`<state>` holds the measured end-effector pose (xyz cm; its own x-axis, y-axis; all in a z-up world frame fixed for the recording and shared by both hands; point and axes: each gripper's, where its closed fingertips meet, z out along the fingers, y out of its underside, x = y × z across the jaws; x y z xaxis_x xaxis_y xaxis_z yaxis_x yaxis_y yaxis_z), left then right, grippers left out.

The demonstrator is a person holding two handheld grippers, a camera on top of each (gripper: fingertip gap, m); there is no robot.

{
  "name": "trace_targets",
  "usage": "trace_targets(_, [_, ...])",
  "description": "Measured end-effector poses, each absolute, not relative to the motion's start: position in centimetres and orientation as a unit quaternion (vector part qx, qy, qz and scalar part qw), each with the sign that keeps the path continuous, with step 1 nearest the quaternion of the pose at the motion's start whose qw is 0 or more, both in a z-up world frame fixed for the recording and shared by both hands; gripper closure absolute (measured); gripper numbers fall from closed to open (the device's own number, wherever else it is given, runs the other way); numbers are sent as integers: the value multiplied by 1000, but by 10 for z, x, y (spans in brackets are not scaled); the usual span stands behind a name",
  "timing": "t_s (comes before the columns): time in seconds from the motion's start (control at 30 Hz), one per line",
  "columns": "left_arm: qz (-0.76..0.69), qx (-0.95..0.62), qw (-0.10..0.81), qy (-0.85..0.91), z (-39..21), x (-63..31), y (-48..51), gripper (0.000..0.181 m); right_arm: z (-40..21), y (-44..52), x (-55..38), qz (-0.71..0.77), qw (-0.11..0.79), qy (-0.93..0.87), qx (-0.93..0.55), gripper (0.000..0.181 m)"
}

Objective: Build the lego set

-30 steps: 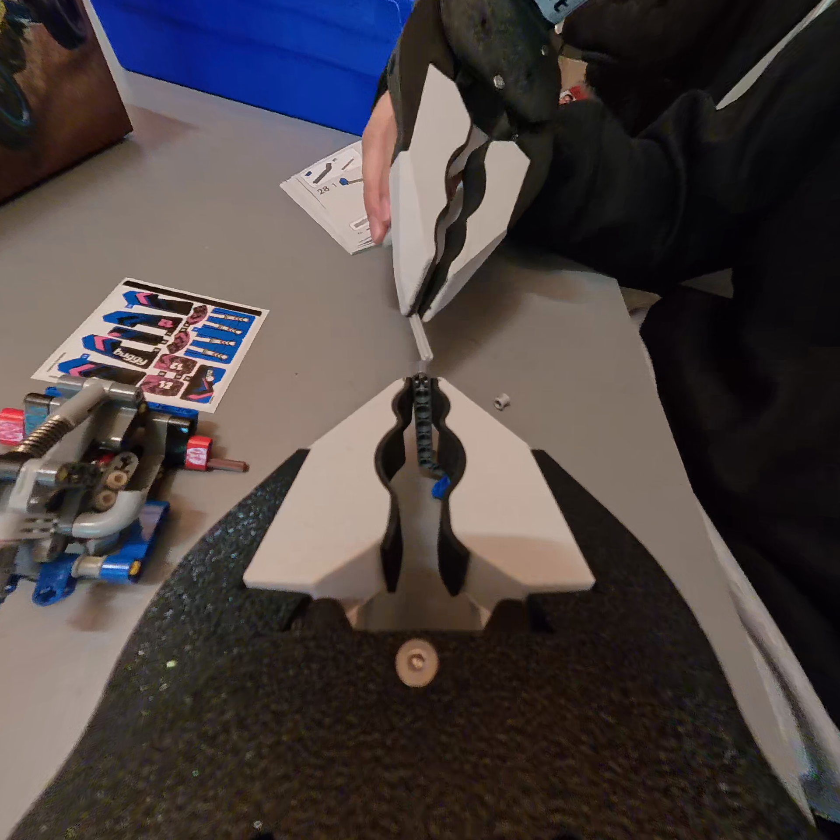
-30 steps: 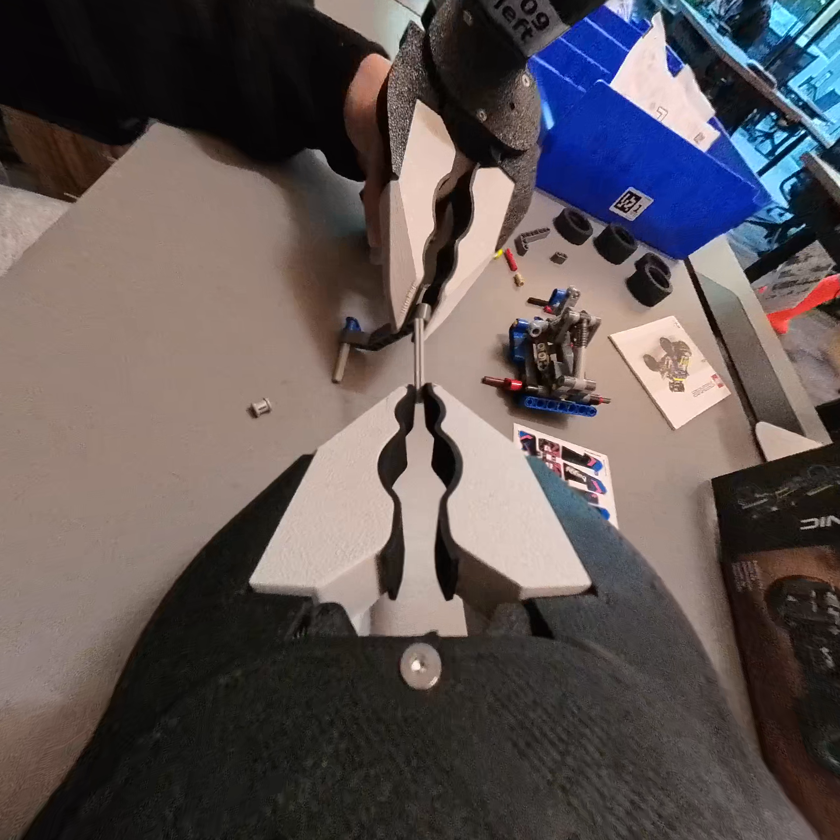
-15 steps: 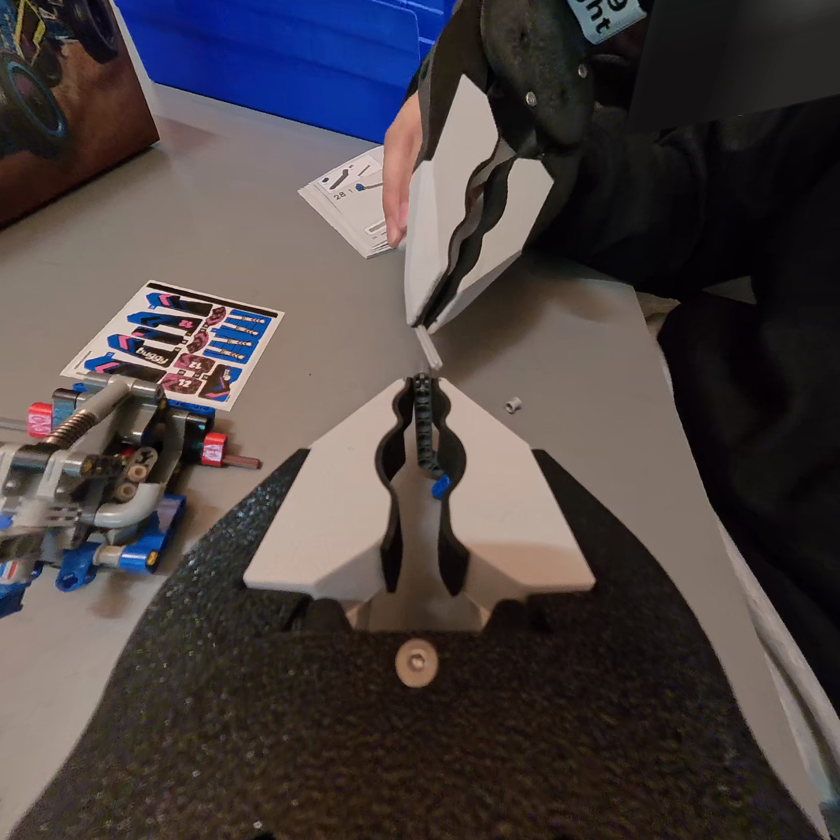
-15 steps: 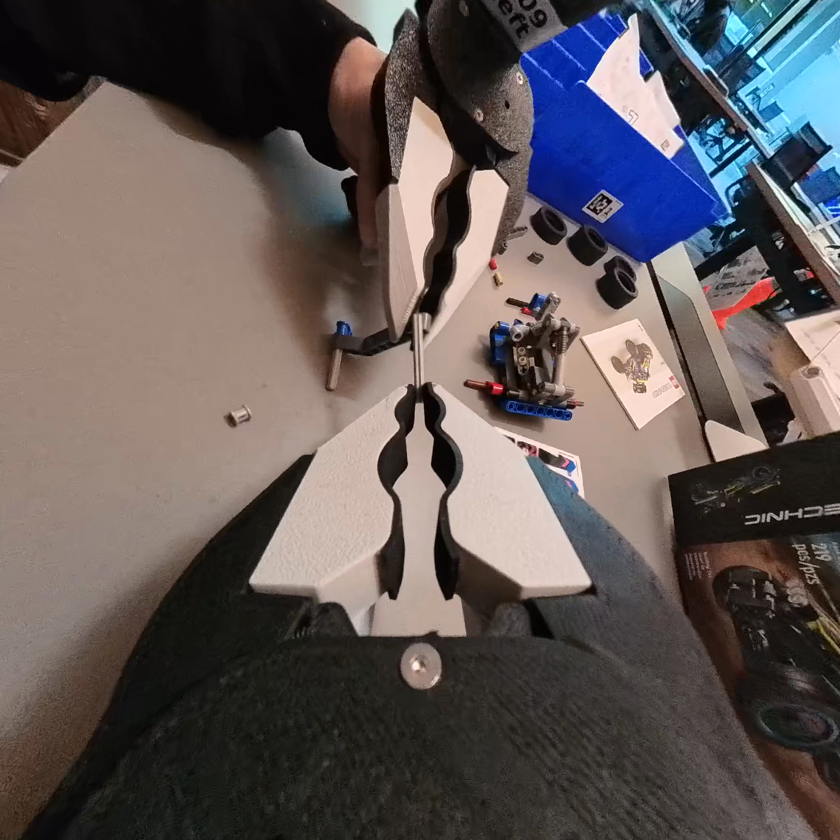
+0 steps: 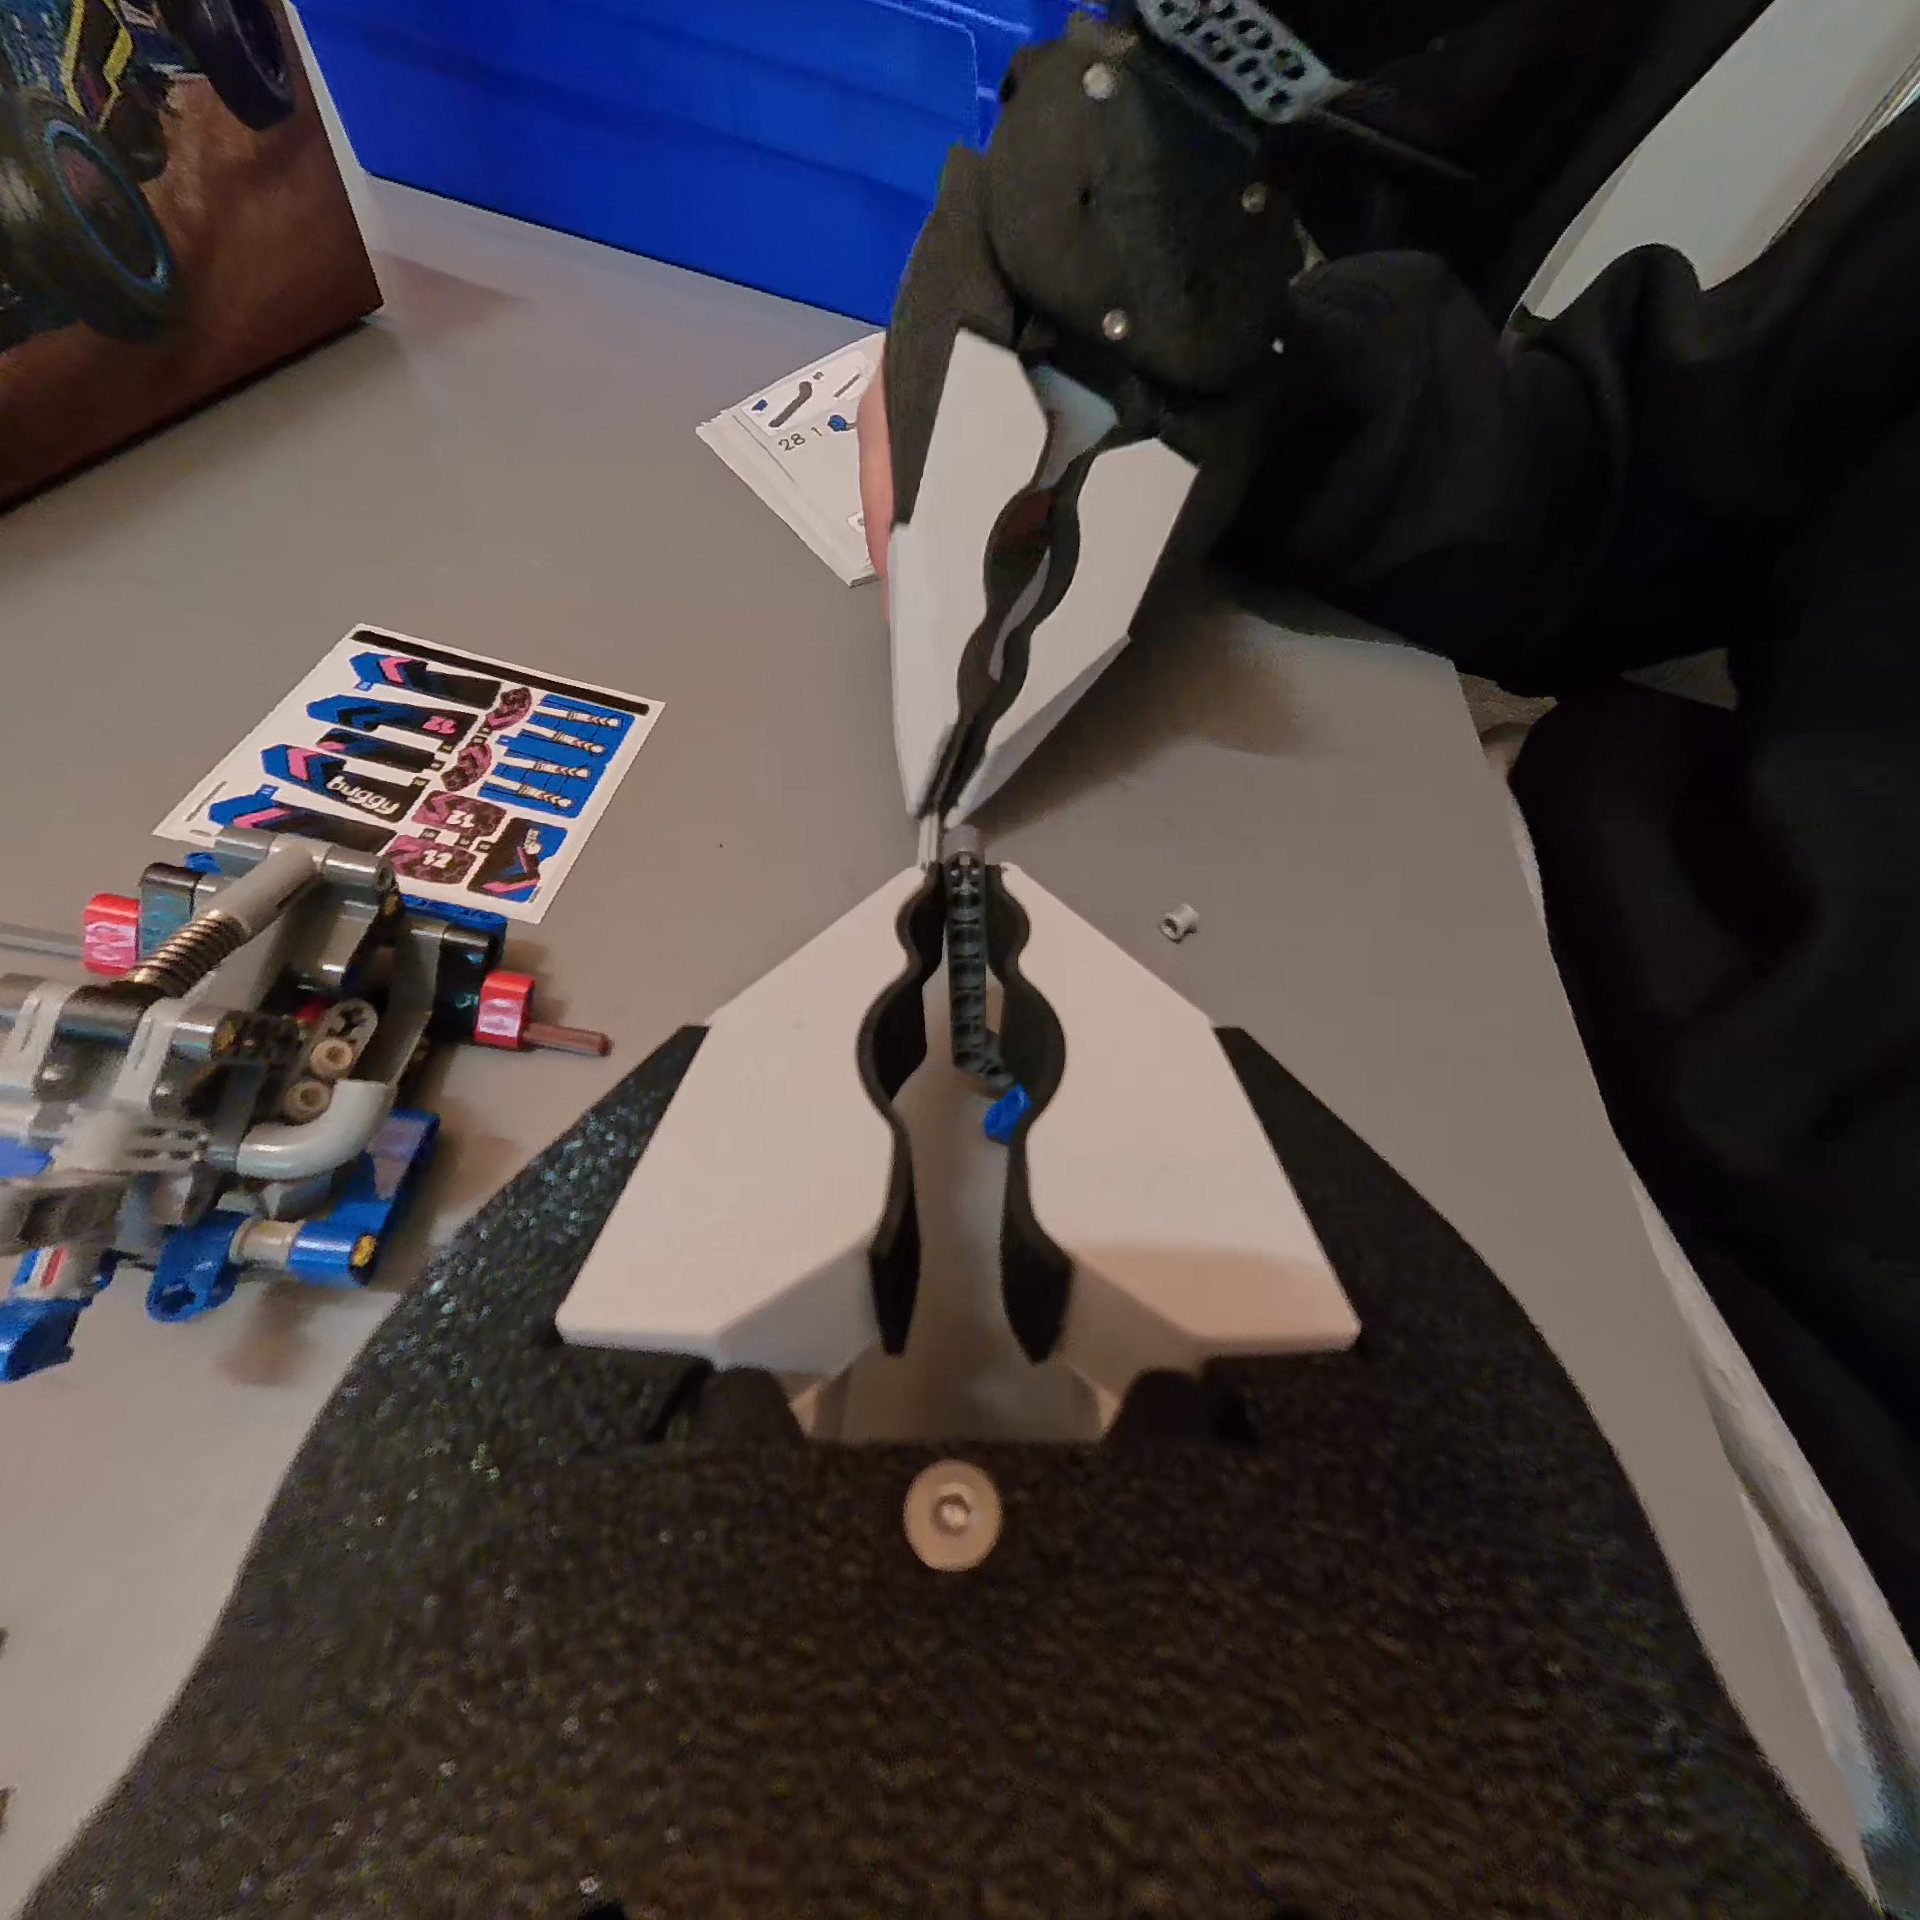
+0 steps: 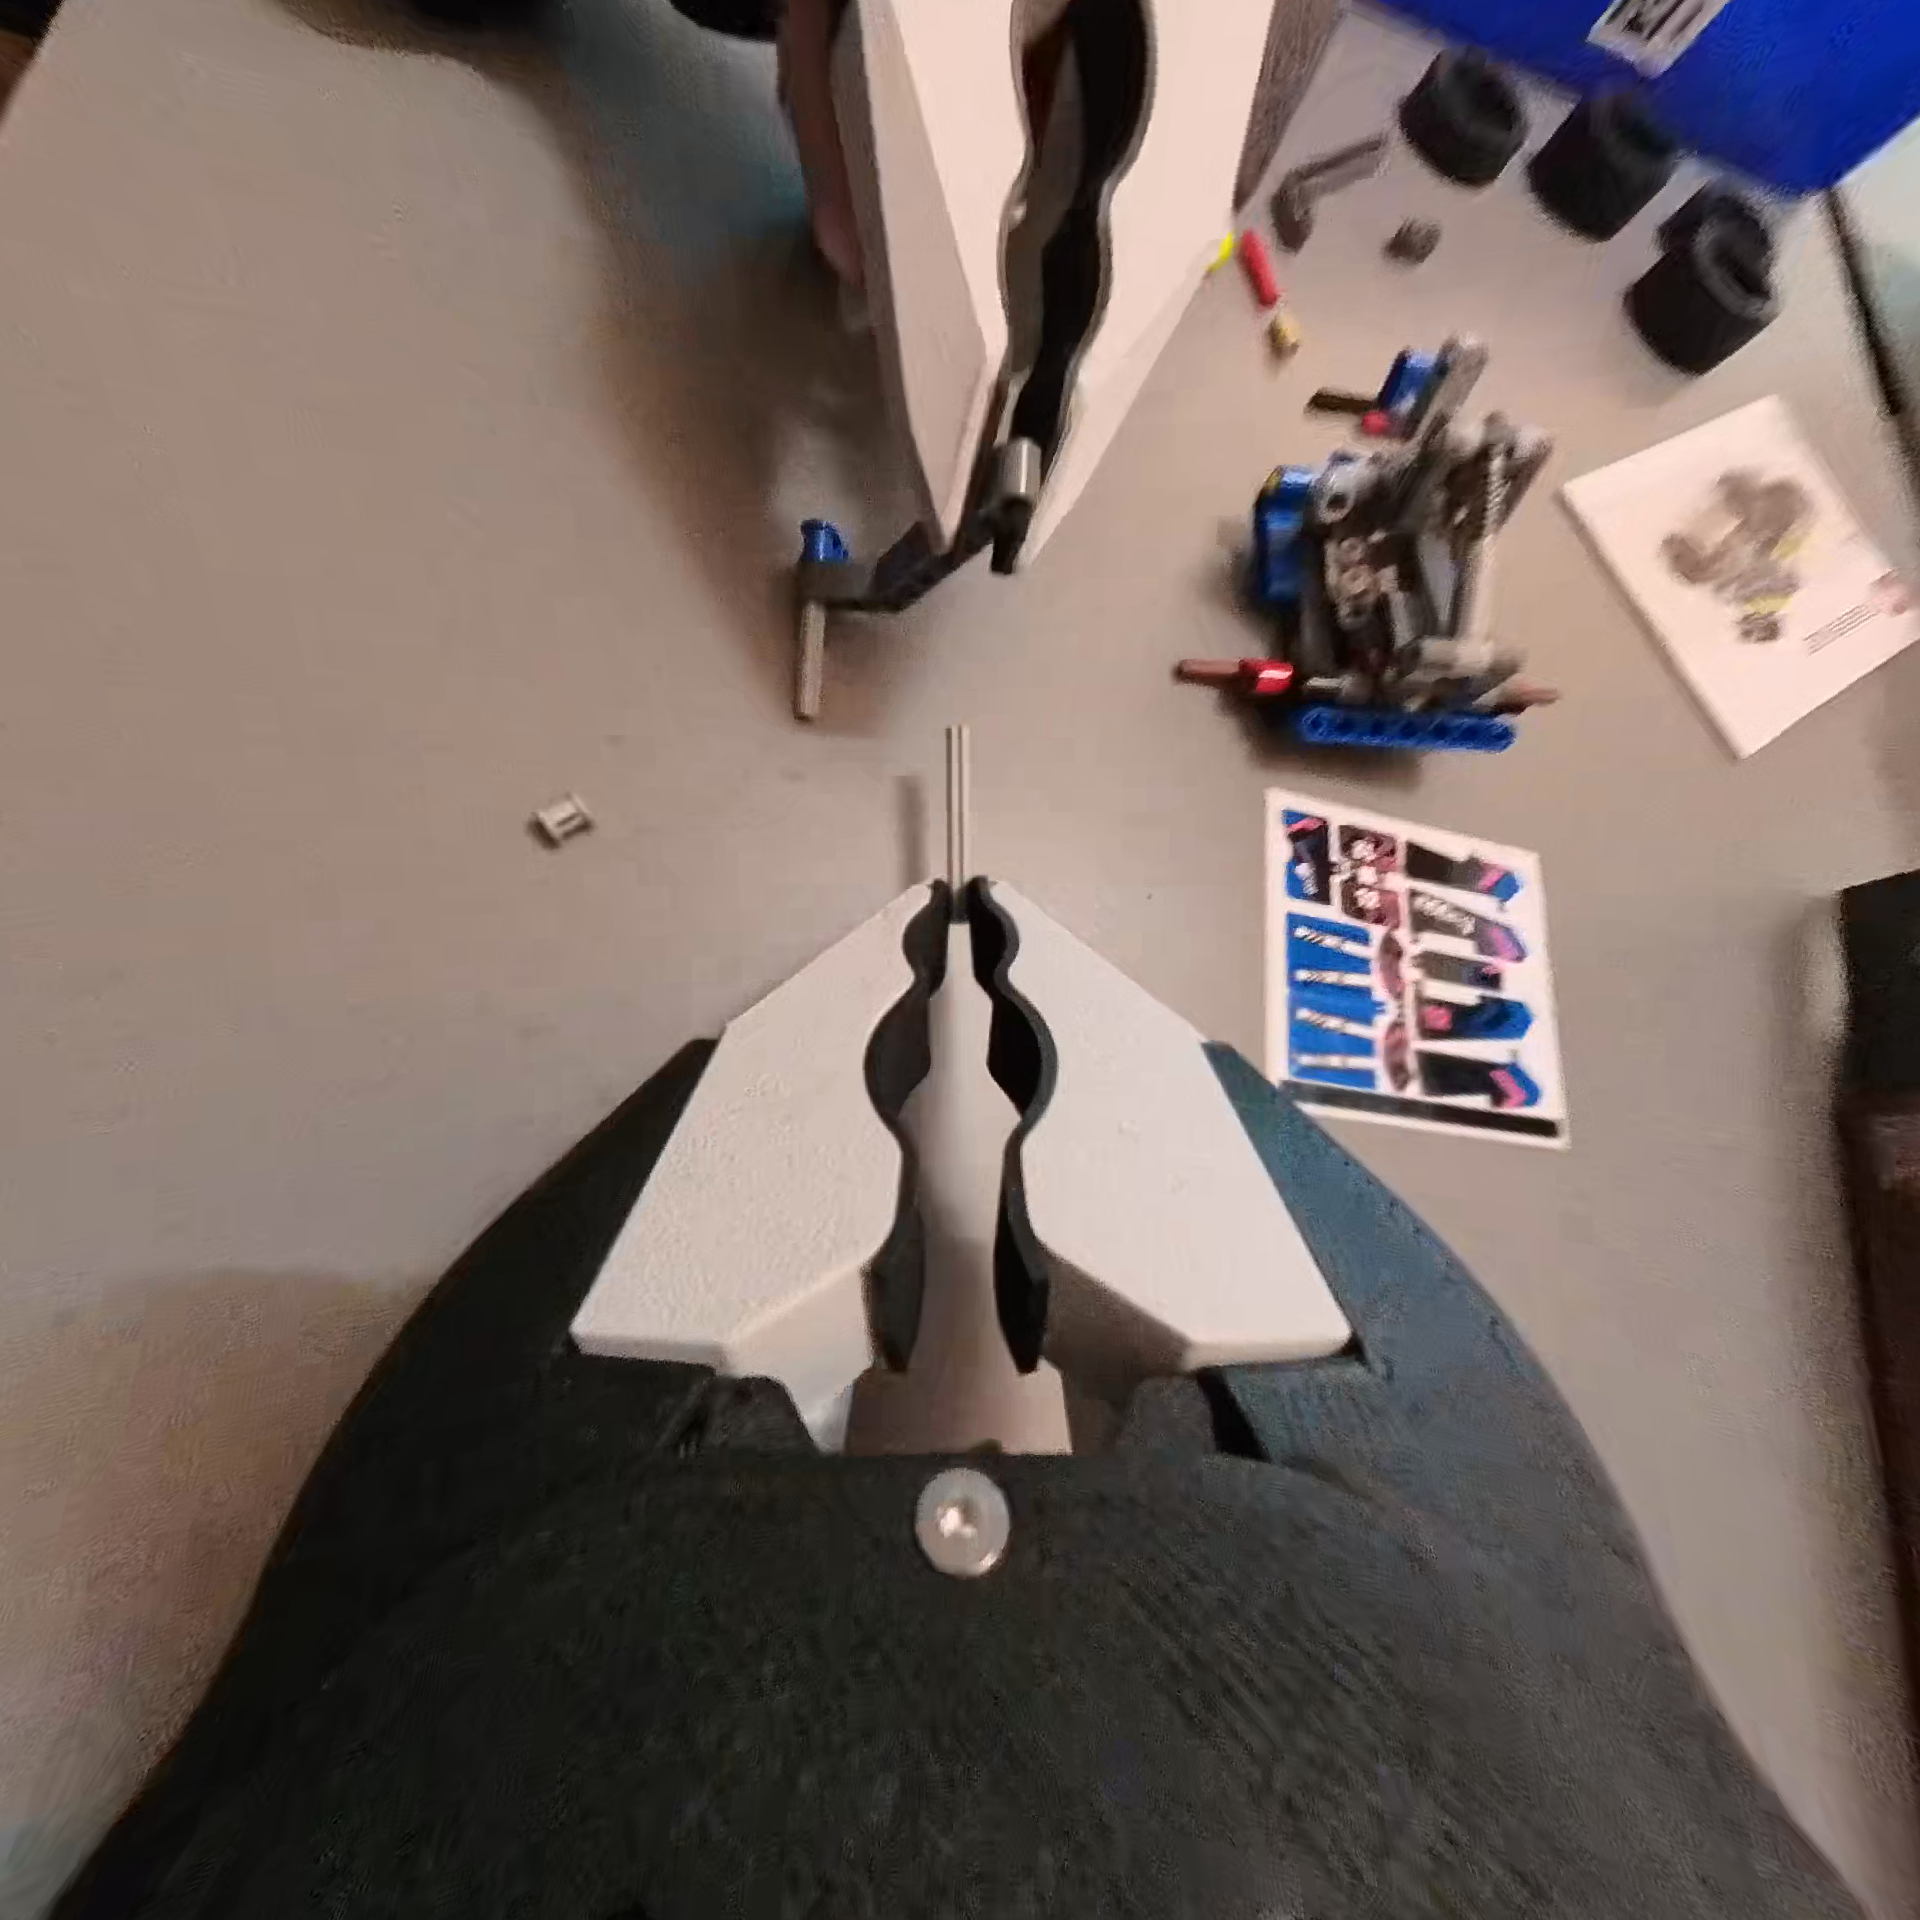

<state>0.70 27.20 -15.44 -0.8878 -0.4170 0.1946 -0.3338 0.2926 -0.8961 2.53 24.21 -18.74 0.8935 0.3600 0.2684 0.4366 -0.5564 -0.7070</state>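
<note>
On the left gripper: jaws pressed together on a black lego beam, pinching it edge-on near the tips. Runs back along the gap between the jaws and ends in a blue pin close to the right-hand jaw. In the right wrist view, hangs out sideways below the tips, with a short grey axle standing down from the far end by the pin, and carries a grey bush at the clamped end.

On the right gripper: jaws nearly closed, pinching a thin grey axle at the very tips. Sticks straight forward out of the jaws. Points toward the clamped end of the beam; in the right wrist view ends apart from it, in the left wrist view seems just at it. Cannot tell about contact.

On the grey desk: a small loose grey bush near both grippers, a half-built model in grey, black and blue, and just beside it a sticker sheet. Farther off, an instruction booklet, three black tyres, a red piece and a blue bin. Behind the right gripper, a black sleeve.
</note>
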Motion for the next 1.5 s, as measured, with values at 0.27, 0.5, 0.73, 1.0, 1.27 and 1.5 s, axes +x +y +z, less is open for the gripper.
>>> trace_targets(0.27, [-548, -234, 32, 803, -154, 6, 272, 177, -200, 241, 19, 37, 403, -176, -897, 167])
trace_targets(0.5, [-548, -232, 27, 803, -155, 5, 272, 177, -201, 249, 18, 52, 409, -146, -899, 179])
trace_targets(0.73, [-546, -242, 30, 801, -155, 7, 273, 177, -201, 248, 14, 42, 413, -173, -893, 179])
trace_targets(1.0, [-547, -267, 23, 793, -156, 11, 281, 176, -149, 269, 16, -74, 546, -199, -811, 178])
trace_targets(1.27, [-547, -264, 19, 794, -156, 9, 281, 176, -153, 273, 19, -115, 535, -211, -810, 178])
trace_targets(1.5, [-550, -265, 14, 792, -155, 9, 281, 177, -146, 273, 17, -162, 536, -249, -790, 179])
